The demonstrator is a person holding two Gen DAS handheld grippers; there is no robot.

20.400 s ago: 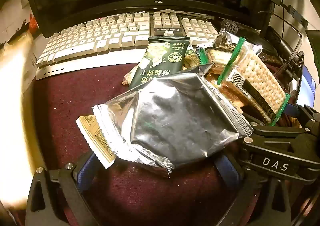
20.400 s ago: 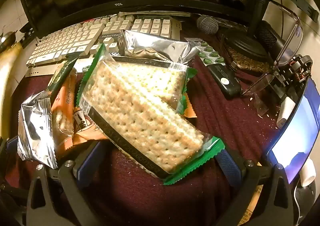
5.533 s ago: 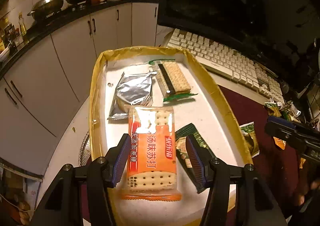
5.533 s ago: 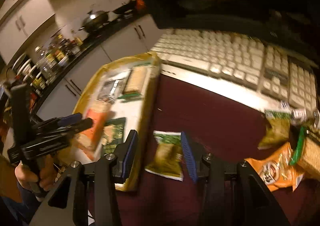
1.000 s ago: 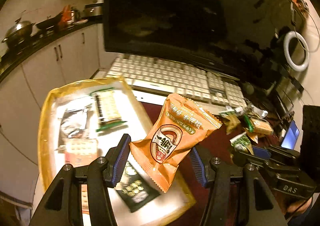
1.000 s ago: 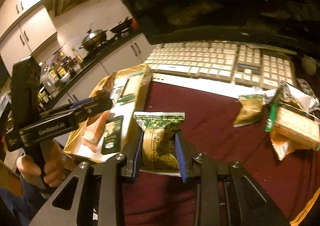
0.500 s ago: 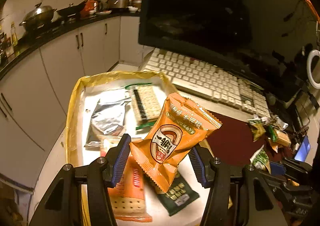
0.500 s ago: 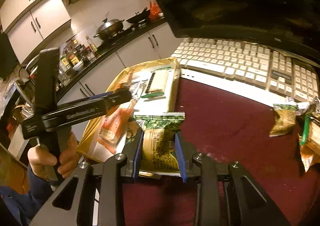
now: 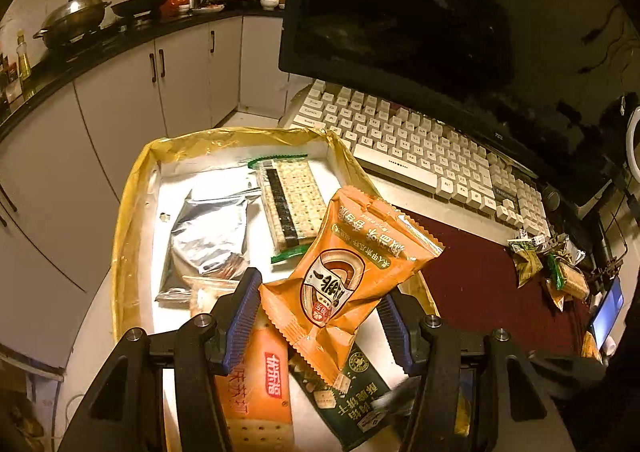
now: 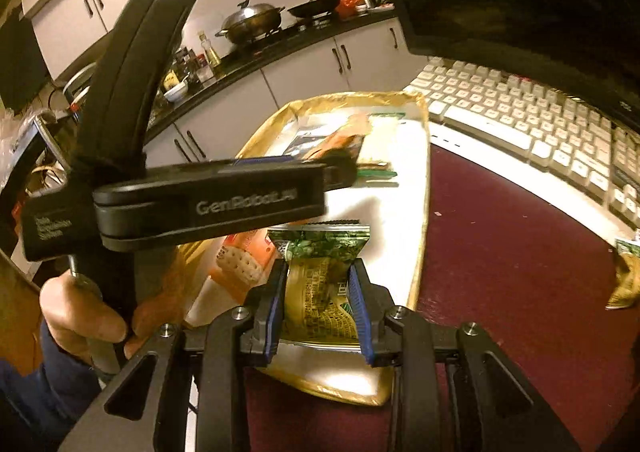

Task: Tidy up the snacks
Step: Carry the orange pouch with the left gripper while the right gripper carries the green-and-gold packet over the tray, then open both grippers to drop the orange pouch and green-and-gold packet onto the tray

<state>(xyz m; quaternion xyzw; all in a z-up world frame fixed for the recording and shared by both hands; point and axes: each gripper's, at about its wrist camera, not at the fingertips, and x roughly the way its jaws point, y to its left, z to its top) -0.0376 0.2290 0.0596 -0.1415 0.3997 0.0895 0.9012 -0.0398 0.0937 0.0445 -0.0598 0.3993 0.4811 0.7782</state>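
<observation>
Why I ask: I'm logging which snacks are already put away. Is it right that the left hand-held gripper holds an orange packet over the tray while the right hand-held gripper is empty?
Not quite. The right hand-held gripper isn't empty: the right wrist view shows it shut on a green snack packet. The left hand-held gripper does hold the orange packet over the tray.

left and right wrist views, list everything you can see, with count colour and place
tray: 1, gold-rimmed, left of desk mat
silver packet: 1, in tray
cracker sleeve: 1, green-edged, in tray
orange cracker pack: 1, tray front
dark green packet: 1, tray front
orange snack bag: 1, in left gripper
green snack packet: 1, in right gripper
leftover snacks: several, on maroon mat
keyboard: 1, white
monitor: 1, black
left gripper: shut
right gripper: shut
</observation>
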